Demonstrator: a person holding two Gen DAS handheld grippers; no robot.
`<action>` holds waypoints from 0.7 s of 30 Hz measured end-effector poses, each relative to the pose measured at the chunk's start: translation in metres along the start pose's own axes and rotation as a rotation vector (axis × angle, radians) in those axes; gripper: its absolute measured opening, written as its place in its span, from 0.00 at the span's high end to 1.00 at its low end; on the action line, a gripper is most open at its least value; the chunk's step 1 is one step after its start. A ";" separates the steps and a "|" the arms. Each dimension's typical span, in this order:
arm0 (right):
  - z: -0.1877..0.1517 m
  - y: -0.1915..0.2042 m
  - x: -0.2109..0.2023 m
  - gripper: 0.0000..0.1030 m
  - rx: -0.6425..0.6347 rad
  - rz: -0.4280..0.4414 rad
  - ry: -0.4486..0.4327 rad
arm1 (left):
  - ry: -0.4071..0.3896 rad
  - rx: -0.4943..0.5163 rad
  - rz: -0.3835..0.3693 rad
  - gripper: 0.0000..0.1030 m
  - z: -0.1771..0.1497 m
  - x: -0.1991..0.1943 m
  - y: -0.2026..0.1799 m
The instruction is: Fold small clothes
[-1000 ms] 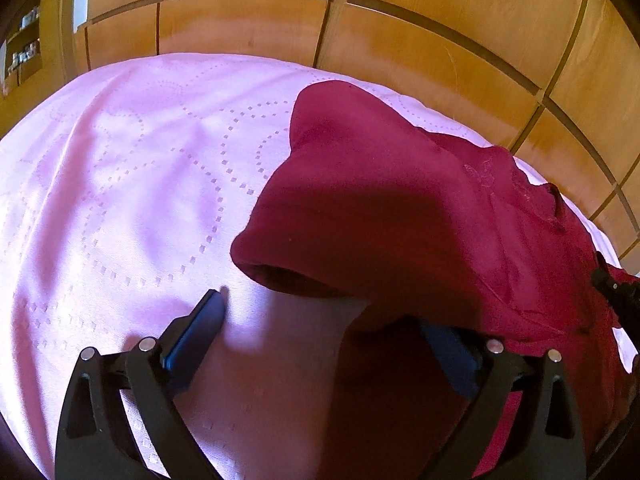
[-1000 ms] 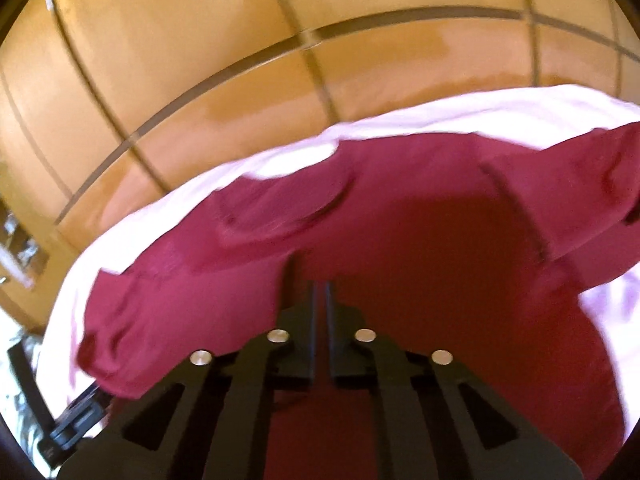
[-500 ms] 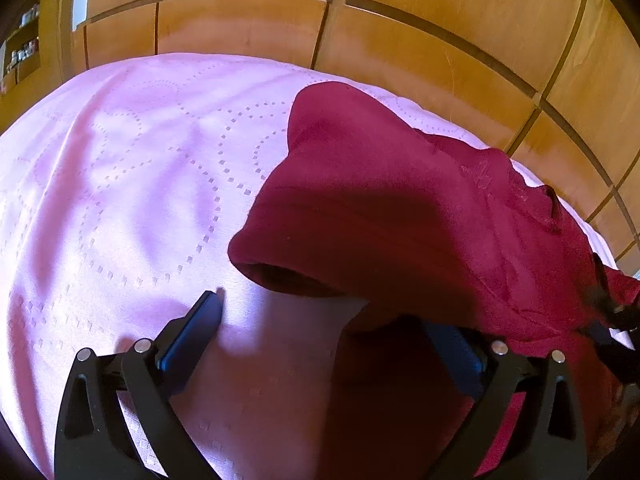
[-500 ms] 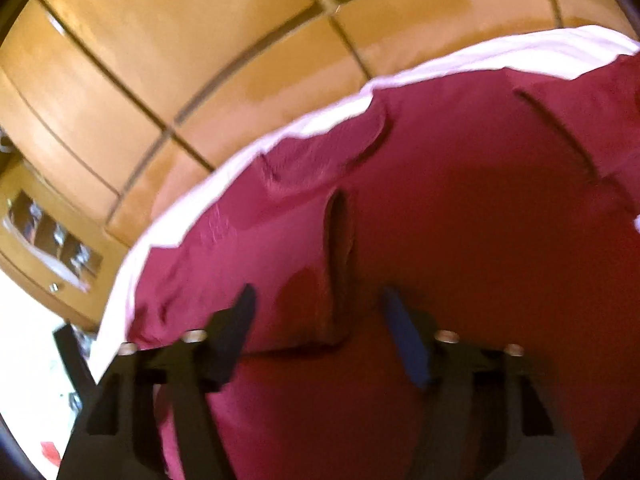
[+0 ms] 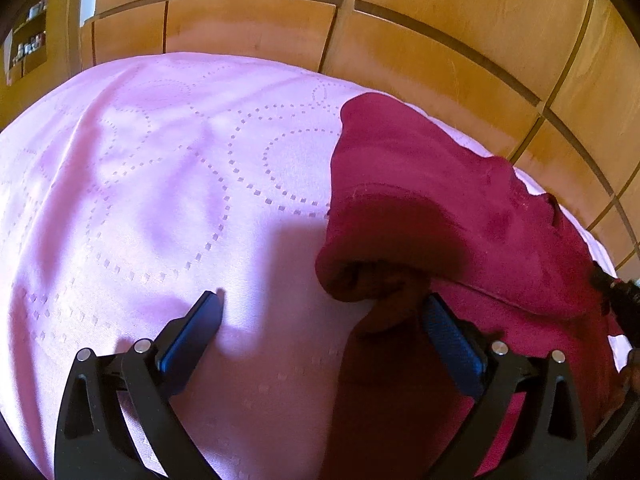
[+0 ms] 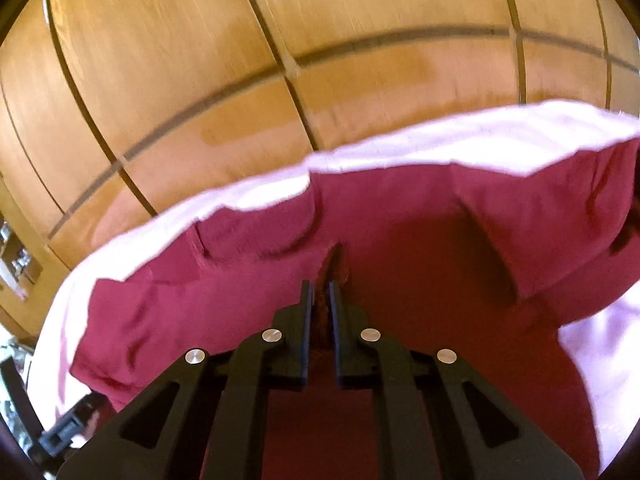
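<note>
A dark red garment (image 5: pixel 448 208) lies on a pink cloth-covered surface (image 5: pixel 160 184), its near part folded over with a rolled edge. My left gripper (image 5: pixel 320 308) is open; its right finger sits by the rolled edge, its left finger over bare pink cloth. In the right wrist view the garment (image 6: pixel 420 248) spreads wide. My right gripper (image 6: pixel 320 284) is shut on a pinched ridge of the red fabric near its middle.
Wooden wall panels (image 5: pixel 400 40) stand right behind the pink surface. The surface's far edge (image 6: pixel 400 148) runs close to the garment. A dark shelf (image 5: pixel 28 44) shows at far left. Another black gripper part (image 5: pixel 616 300) shows at the right edge.
My right gripper opened half a second ago and has now shut on a ridge of the red fabric. My left gripper has backed off slightly, staying open.
</note>
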State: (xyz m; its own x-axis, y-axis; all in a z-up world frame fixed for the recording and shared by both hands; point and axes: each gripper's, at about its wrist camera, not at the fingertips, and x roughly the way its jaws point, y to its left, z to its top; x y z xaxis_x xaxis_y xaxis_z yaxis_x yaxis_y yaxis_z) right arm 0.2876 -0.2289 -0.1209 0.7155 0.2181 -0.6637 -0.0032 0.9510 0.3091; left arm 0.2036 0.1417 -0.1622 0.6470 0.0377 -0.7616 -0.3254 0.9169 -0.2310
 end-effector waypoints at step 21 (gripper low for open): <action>-0.022 -0.032 -0.002 0.95 0.151 -0.017 -0.055 | 0.006 0.061 0.098 0.23 0.017 0.000 -0.003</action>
State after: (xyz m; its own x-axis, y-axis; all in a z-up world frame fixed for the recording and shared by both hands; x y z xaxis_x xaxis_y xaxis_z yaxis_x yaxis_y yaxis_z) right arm 0.2711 -0.2551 -0.1444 0.7516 0.1860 -0.6329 0.1118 0.9097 0.4000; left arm 0.2166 0.1460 -0.1512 0.6099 0.1264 -0.7824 -0.3442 0.9315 -0.1178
